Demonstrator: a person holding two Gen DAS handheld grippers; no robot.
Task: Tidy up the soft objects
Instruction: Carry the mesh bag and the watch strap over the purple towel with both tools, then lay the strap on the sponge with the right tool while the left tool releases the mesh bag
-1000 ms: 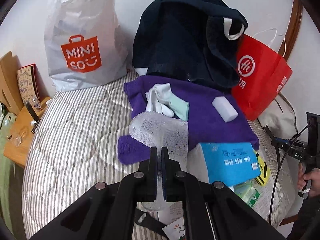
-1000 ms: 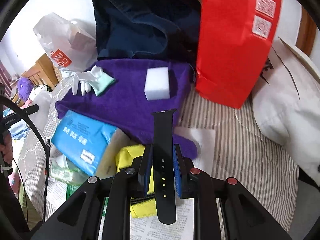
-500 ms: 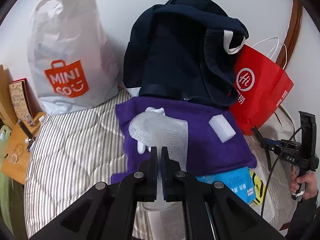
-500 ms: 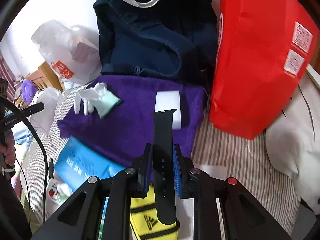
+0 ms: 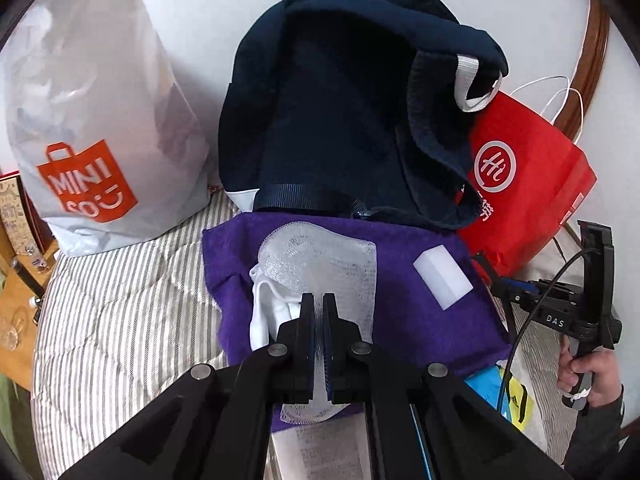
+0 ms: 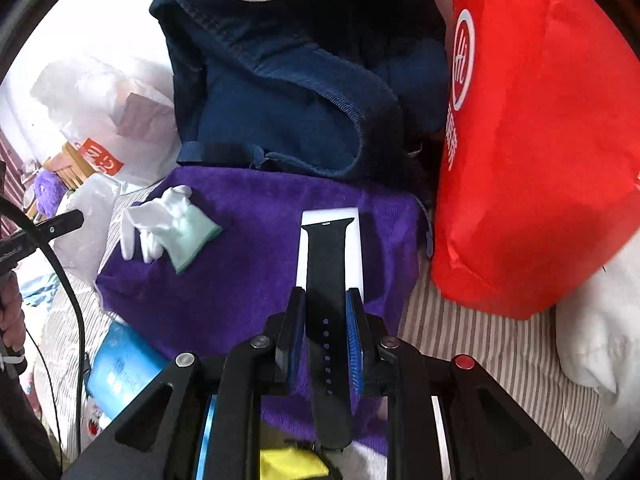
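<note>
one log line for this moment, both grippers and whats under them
left gripper: shut on white mesh pouch | right gripper: shut on black rubber watch strap | below: purple fleece towel, white foam block

right hand-held gripper (image 6: 325,304) clamps black watch strap (image 6: 326,264) — above purple towel (image 6: 248,280)

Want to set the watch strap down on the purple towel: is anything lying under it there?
Yes. The white sponge block lies on the purple towel right beneath the watch strap held in the right tongs.
</note>
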